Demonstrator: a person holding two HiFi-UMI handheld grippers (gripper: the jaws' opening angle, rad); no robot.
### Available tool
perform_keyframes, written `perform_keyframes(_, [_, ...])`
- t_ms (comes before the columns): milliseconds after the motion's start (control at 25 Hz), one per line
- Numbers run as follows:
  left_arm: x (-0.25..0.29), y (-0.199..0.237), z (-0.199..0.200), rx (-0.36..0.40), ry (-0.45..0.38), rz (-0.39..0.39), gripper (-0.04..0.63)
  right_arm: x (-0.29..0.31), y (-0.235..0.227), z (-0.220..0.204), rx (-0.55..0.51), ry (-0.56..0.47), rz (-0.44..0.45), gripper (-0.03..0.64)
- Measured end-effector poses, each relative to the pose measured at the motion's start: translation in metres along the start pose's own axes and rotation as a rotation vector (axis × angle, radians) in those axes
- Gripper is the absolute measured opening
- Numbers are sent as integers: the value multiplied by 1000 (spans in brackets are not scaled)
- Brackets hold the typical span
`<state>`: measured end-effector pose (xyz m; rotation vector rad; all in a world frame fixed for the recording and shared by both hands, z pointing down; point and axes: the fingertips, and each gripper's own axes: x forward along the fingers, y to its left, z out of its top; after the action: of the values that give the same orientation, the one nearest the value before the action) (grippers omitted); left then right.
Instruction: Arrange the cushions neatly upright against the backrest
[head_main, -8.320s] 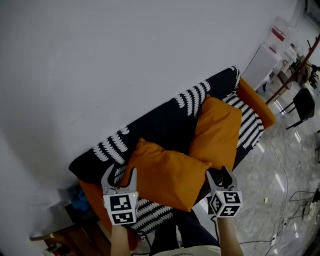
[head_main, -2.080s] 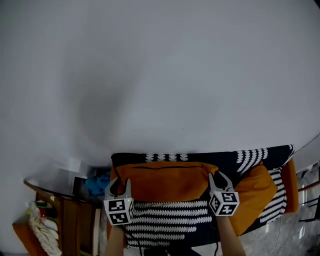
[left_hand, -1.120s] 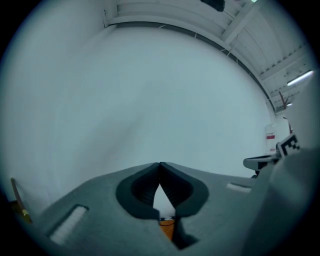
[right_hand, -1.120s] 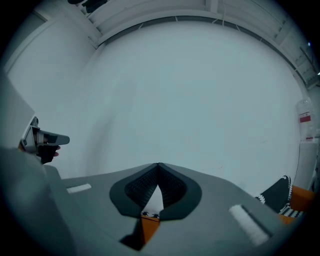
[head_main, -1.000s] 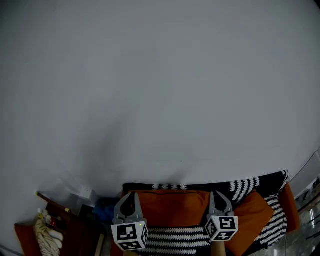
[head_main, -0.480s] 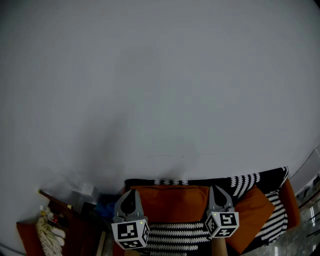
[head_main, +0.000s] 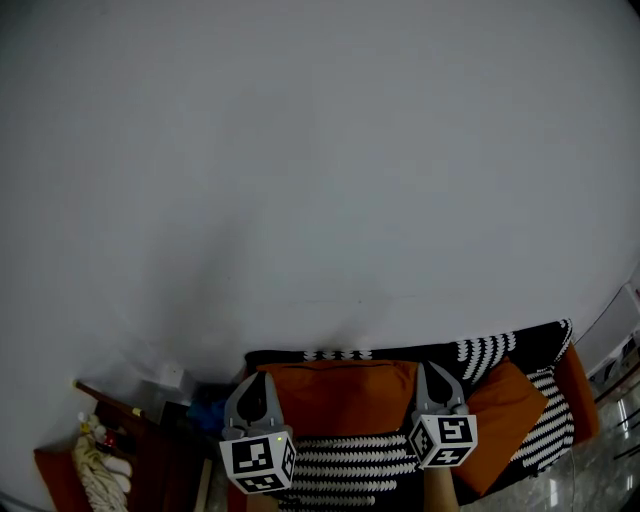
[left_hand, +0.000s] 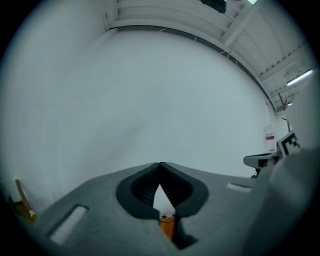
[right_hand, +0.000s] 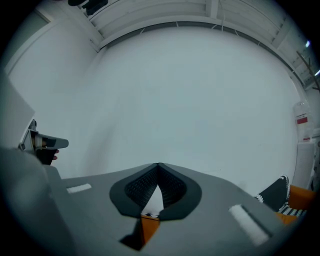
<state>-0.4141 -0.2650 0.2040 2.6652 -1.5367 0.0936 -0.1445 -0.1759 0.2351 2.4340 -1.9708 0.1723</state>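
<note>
Nearest us, our left gripper (head_main: 258, 382) and right gripper (head_main: 432, 370) are both clamped shut, each pinching an upper corner of the orange cushion (head_main: 340, 393). It stands upright on the striped sofa (head_main: 350, 466), against the backrest (head_main: 300, 356). A second cushion (head_main: 507, 415) sits tilted to its right. Beyond rises the wall (head_main: 320, 180).

Dim, even light; fisheye edges dark, blurred.

A lounge corner: a covered sofa (head_main: 430, 352) against a bare white wall (head_main: 320, 150), wooden cabinet (head_main: 150, 460) beside it.
</note>
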Motion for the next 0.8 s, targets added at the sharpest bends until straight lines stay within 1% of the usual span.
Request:
perform_keyframes(200, [3, -6, 0, 10, 4, -30, 3, -8, -5, -2, -6, 5, -28, 9])
perform_keyframes(360, [10, -23, -3, 13, 12, -98, 3, -27, -23, -6, -7, 15, -111, 9])
perform_keyframes(520, [18, -51, -9, 5, 18, -192, 3, -57, -48, -15, -8, 33, -212, 17])
perform_keyframes(800, [28, -123, -33, 18, 60, -398, 3, -128, -97, -40, 3, 76, -410, 74])
